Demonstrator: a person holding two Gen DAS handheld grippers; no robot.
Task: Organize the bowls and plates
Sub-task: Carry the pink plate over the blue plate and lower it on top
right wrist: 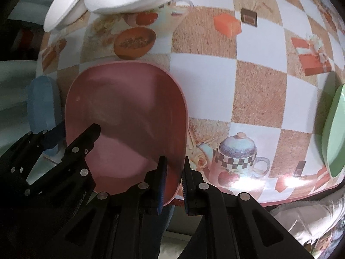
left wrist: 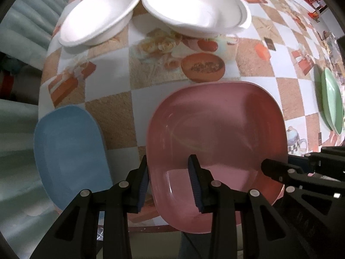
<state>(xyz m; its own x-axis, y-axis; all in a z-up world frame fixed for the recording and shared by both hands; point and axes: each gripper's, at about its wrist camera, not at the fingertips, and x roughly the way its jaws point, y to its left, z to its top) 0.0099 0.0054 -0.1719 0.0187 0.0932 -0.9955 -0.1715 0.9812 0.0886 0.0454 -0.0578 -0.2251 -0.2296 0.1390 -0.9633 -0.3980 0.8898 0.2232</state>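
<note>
Right now the right gripper (right wrist: 174,185) pinches the near rim of the pink plate (right wrist: 127,116), one finger inside and one outside. The left gripper (left wrist: 170,183) has its jaws a little apart around the plate's other edge; I cannot tell if they squeeze it. Beside it lies a blue plate (left wrist: 66,151) on the checkered tablecloth (right wrist: 254,95). Farther off sit two white bowls (left wrist: 194,6), and a green plate (right wrist: 334,133) lies well apart.

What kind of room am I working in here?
Most likely a home dining or kitchen table: a printed checkered tablecloth with teapot and food pictures, set with the pink plate and white bowls.
</note>
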